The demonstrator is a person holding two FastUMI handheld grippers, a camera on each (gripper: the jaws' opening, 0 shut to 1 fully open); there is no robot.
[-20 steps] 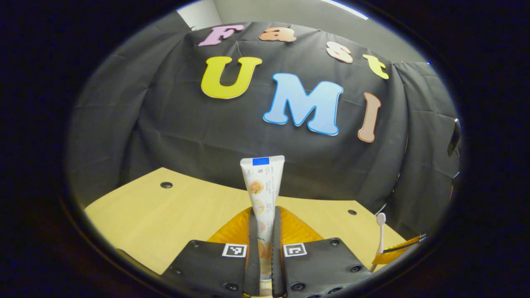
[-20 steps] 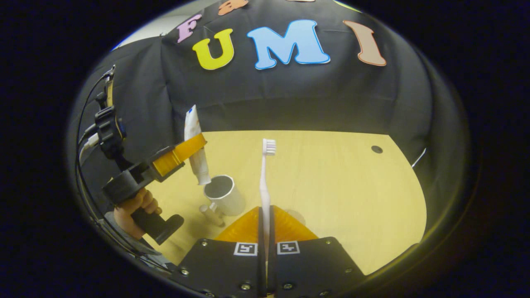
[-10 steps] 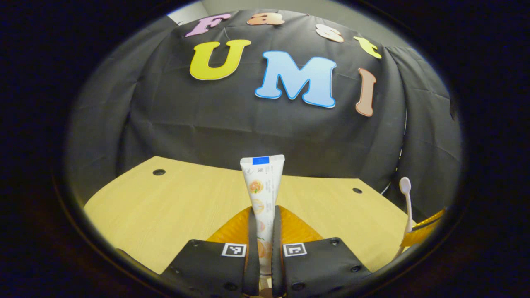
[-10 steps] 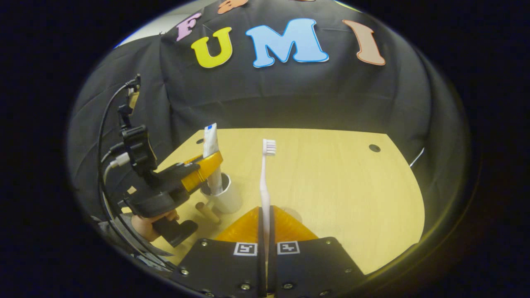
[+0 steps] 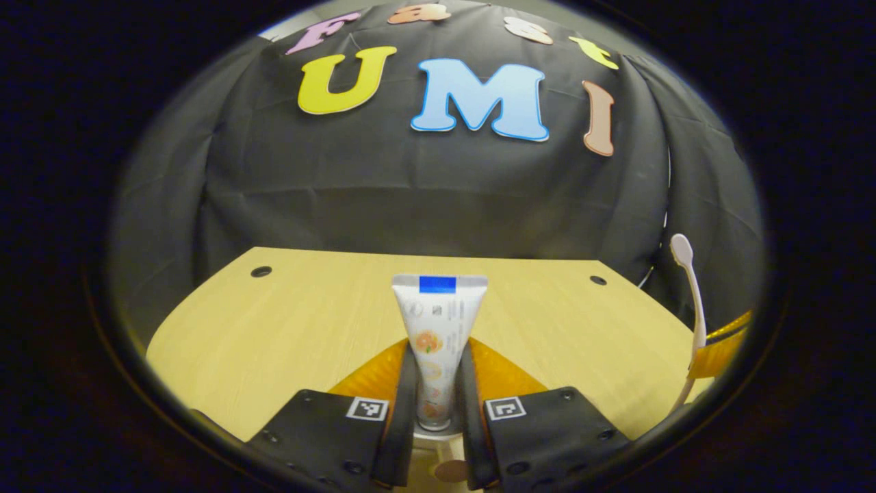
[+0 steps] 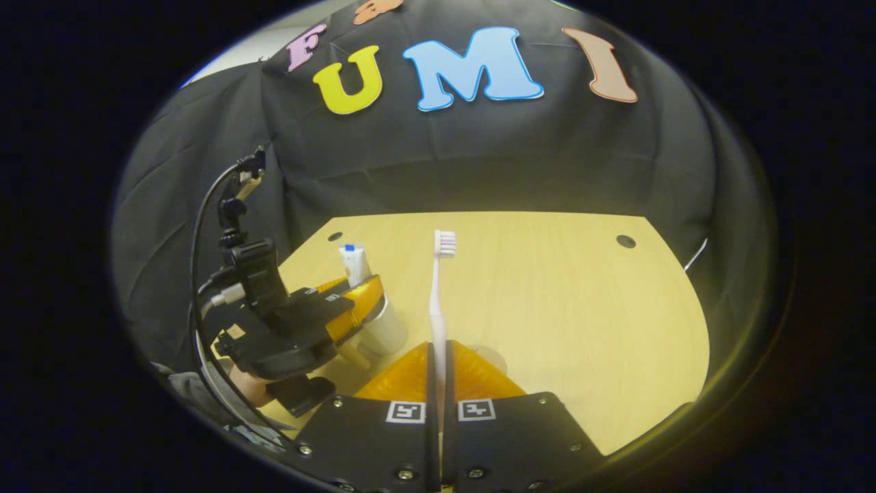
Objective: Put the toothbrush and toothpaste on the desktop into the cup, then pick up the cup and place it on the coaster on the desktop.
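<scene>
Toothpaste [image 5: 438, 329] stands upright between the jaws of the left gripper [image 5: 436, 404], crimped end with its blue band uppermost and its lower end down inside the white cup [image 5: 432, 438], whose rim shows just beneath the two fingers. The jaws have a slight gap to the tube on each side, so I cannot tell whether they press on it or have let it loose. In the right gripper view the same tube [image 6: 354, 263] pokes up out of the cup [image 6: 384, 333], with the left gripper [image 6: 356, 301] right over the rim and a hand [image 6: 248, 387] on its handle below.

The toothbrush [image 6: 438, 301] is clamped by its handle in the jaws of the right gripper [image 6: 438, 383], which are drawn tight together on it; it stands upright with the bristled head at the top, above the tabletop [image 6: 561, 308] and to the right of the cup, apart from it. In the left gripper view the toothbrush [image 5: 690, 294] shows at the far right edge, held in orange fingers [image 5: 718, 346].

The pale wooden tabletop [image 5: 287, 322] carries a few small dark round holes near its back edge.
</scene>
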